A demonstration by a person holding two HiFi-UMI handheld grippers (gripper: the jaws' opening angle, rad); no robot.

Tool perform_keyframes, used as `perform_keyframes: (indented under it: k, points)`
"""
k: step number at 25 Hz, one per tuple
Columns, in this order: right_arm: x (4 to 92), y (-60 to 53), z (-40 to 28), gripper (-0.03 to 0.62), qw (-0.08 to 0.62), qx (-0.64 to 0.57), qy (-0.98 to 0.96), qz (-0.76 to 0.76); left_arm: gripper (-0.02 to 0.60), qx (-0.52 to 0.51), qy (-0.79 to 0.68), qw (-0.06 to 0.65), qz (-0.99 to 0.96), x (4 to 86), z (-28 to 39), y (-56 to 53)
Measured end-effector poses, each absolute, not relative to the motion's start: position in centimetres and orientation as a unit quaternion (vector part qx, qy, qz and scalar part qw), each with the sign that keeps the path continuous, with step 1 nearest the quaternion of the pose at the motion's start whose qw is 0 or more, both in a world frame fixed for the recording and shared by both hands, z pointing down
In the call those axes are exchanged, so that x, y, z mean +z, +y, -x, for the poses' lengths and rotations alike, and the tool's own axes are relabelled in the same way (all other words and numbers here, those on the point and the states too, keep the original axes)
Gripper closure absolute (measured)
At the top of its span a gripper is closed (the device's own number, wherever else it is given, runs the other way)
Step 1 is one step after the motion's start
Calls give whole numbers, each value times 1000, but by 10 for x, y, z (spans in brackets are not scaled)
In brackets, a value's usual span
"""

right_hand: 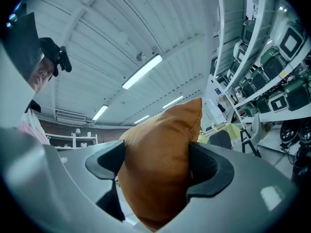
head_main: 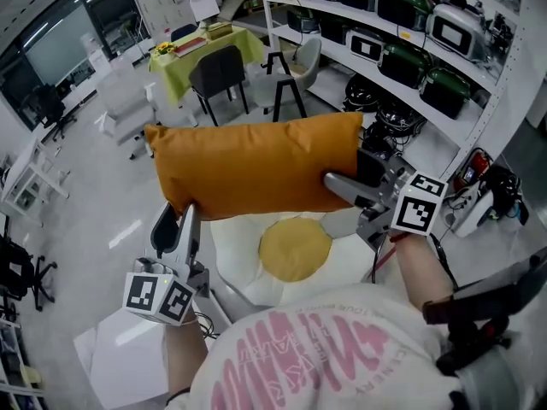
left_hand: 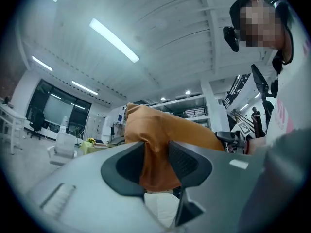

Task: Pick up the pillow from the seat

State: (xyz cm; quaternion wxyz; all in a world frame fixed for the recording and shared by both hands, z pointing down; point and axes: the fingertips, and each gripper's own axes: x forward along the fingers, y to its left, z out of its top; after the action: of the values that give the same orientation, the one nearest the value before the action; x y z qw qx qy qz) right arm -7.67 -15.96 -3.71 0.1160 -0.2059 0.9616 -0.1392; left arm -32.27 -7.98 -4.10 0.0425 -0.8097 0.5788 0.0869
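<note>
An orange pillow (head_main: pixel 256 165) hangs in the air above a cream seat (head_main: pixel 342 259), held at both lower corners. My left gripper (head_main: pixel 186 216) is shut on its lower left corner; in the left gripper view the fabric (left_hand: pixel 155 154) is pinched between the dark pads of my left gripper (left_hand: pixel 156 161). My right gripper (head_main: pixel 342 190) is shut on the right end, and in the right gripper view the plump pillow (right_hand: pixel 158 174) fills the gap of my right gripper (right_hand: pixel 156 166). A round yellow cushion (head_main: pixel 295 248) lies on the seat under the pillow.
White shelving (head_main: pixel 410 37) with dark green appliances runs along the right. A table with a yellow-green cloth (head_main: pixel 201 49) and a dark chair (head_main: pixel 220 75) stand at the back. Cables and gear (head_main: pixel 487 199) lie on the floor at the right.
</note>
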Motion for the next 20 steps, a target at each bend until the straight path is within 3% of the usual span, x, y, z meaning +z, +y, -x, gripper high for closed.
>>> perform_keyframes:
  k: [20]
  points:
    - [-34, -155, 100, 189, 107, -127, 967, 193, 420, 71, 593, 55, 800, -33, 342, -69]
